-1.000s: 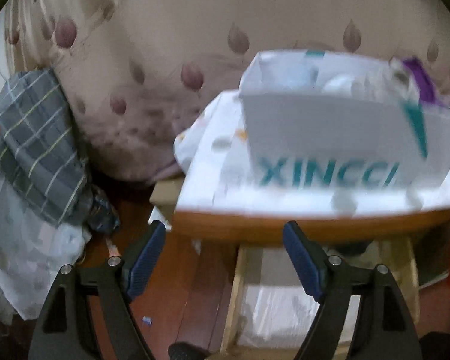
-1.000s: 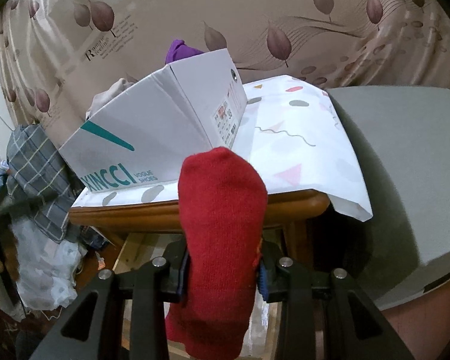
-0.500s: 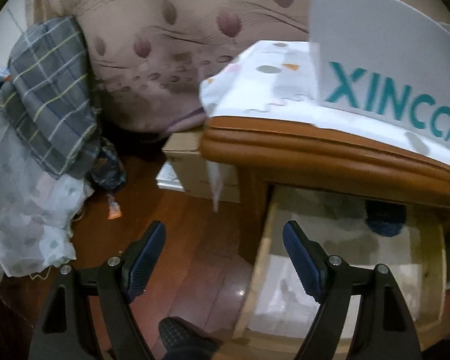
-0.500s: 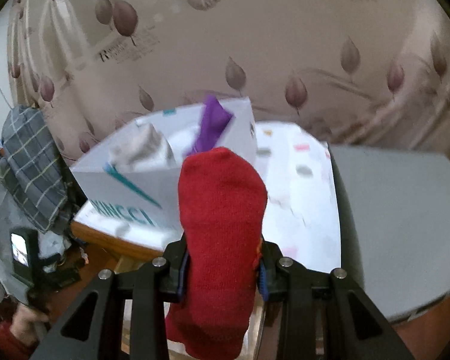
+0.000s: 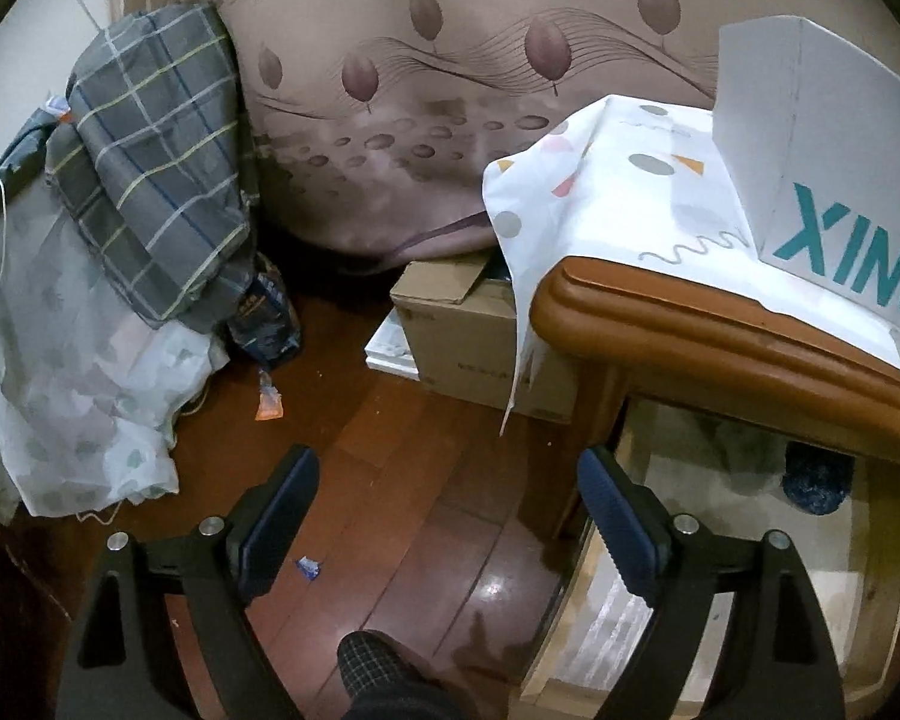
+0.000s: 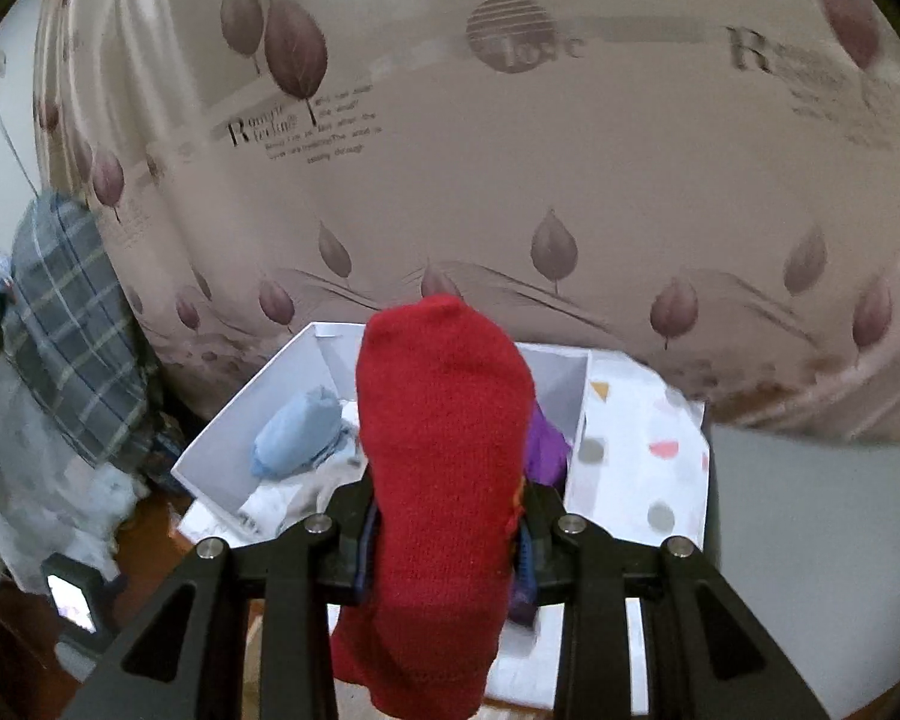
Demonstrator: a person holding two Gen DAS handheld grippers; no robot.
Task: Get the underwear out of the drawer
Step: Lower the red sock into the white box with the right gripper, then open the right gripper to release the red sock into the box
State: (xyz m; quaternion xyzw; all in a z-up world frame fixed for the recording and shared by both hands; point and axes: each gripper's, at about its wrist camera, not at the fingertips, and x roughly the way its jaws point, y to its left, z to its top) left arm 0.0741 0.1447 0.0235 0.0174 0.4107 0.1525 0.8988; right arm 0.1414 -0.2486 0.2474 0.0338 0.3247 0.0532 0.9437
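Item: red knit garment (image 6: 444,480), thick and sock-shaped, pinched in my right gripper (image 6: 444,546) and standing up over the open white box (image 6: 222,450) ahead. My left gripper (image 5: 444,516) is spread wide and empty above bare floor (image 5: 390,480). The table edge (image 5: 720,330) and open drawer (image 5: 750,540) lie to its right.

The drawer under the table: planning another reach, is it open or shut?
Open: the drawer juts out beneath the wooden tabletop, its pale lined interior exposed.

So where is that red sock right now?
The red sock is clamped in the right tool, center of the right view, hanging above the open white box that holds light blue and purple clothes.
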